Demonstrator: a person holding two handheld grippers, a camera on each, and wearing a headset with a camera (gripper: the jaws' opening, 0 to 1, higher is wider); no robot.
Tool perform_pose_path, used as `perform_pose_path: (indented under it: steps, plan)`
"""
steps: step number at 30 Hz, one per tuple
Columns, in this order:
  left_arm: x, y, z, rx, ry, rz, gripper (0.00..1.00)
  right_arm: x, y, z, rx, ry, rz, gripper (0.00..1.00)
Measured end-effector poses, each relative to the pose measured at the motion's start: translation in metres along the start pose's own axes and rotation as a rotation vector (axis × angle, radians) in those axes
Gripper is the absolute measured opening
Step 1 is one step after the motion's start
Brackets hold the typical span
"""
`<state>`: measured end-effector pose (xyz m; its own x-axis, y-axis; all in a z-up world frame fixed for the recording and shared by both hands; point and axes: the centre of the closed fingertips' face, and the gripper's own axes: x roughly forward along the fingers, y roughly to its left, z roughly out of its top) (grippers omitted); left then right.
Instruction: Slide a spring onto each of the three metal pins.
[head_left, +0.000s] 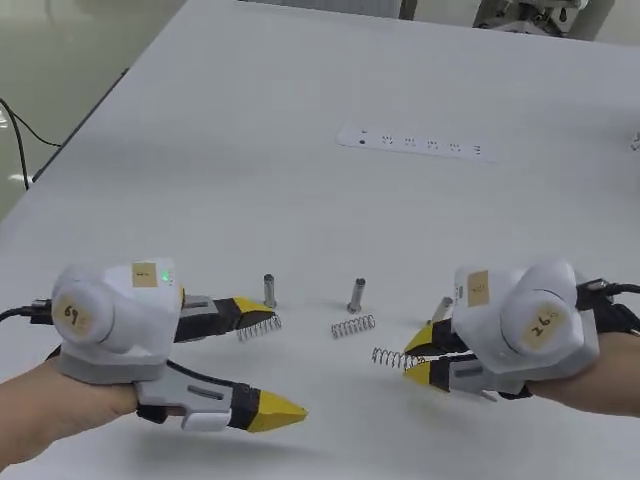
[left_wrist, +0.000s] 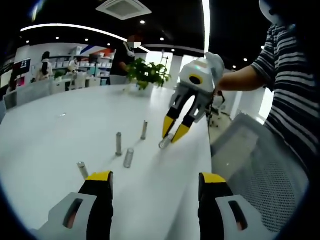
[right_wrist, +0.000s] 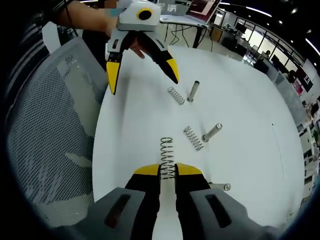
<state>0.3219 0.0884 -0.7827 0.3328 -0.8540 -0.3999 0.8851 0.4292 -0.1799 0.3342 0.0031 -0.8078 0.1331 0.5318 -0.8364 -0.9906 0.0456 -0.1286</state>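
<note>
Three metal pins stand on end in a row across the white table (head_left: 300, 180): the left pin (head_left: 269, 290), the middle pin (head_left: 356, 295) and the right pin (head_left: 441, 307), the last partly hidden behind the right gripper (head_left: 418, 358). That gripper's jaws are closed on one end of the held spring (head_left: 388, 356). Its long axis runs straight out from the jaw tips, in line with them, with the free end toward the left gripper (head_left: 265, 358). The left gripper's jaws are spread wide and hold nothing. Two loose springs lie flat, long axes roughly along the row: the left spring (head_left: 258, 326) just in front of the left pin, and the middle spring (head_left: 353, 326) just in front of the middle pin.
</note>
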Motion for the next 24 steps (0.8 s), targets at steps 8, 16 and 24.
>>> perform_pose_path:
  steps: [8, 16, 24]
  plan:
    - [0.017, -0.005, 0.01, -0.003, -0.021, -0.068, 0.58, -0.002, 0.004, 0.006, -0.01, 0.004, 0.008, 0.08]
    - [0.035, -0.011, 0.018, 0.02, -0.035, -0.108, 0.49, -0.004, 0.006, 0.012, -0.015, 0.0, 0.016, 0.08]
    - [0.047, -0.018, 0.023, 0.025, -0.058, -0.146, 0.36, -0.006, 0.011, 0.018, -0.026, -0.012, 0.025, 0.08]
